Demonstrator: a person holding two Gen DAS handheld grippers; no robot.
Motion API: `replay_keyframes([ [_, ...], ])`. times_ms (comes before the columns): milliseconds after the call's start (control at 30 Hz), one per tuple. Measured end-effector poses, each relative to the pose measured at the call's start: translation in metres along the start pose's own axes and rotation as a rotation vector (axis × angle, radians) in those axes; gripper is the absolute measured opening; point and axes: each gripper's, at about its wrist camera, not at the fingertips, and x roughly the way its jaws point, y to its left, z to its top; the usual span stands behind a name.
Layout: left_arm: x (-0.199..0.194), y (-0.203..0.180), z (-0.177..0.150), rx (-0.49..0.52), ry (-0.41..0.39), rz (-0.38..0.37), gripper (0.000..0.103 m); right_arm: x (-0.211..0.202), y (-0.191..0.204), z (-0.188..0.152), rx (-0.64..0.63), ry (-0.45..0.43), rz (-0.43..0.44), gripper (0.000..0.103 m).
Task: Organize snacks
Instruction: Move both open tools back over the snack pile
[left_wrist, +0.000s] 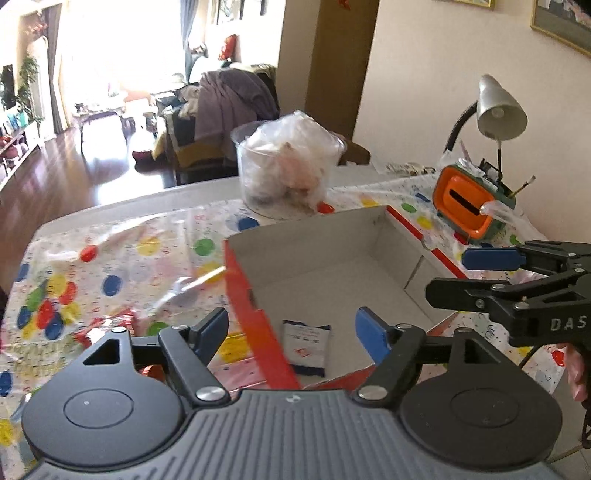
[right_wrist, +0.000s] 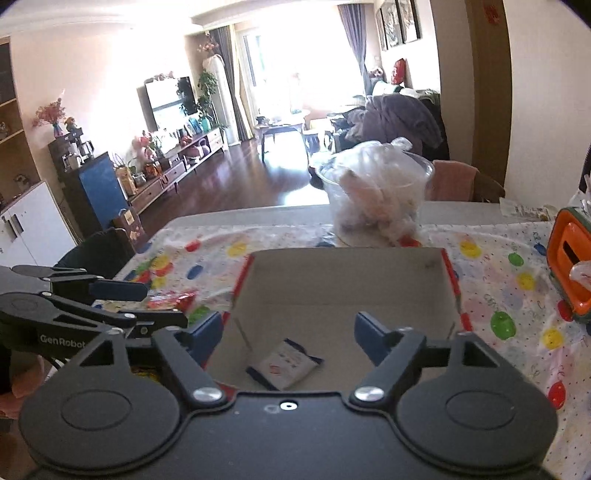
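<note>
One snack packet, white with dark blue ends, lies flat on the floor of the open cardboard box, near its front wall; judged from that, sorting has only begun. More snacks wait outside on the tabletop: red wrappers lie just beside the box's left wall, with what looks like a pink packet close against the same wall toward the front edge. Both tools are empty, with their fingers spread wide: the left gripper hangs over the box's left wall, and the right gripper sits over the box's front part above the packet. Toward the tabletop's far edge stands a clear plastic tub stuffed with a crumpled bag, and at the right edge an orange tissue holder and a desk lamp. Loose clear film wrinkles over the dotted tablecloth and could snag a pickup; the box's left wall stands between the waiting wrappers and the box floor.
</note>
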Motion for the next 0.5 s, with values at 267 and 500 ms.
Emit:
replay_keyframes([
  [267, -0.043, 0.03, -0.022, 0.0, -0.07, 0.028, 0.077, -0.004, 0.05, -0.005, -0.037, -0.042, 0.024, 0.092],
  [500, -0.073, 0.059, -0.041, -0.01, -0.117, 0.065, 0.086, -0.003, 0.088, -0.014, -0.044, -0.07, 0.049, 0.103],
])
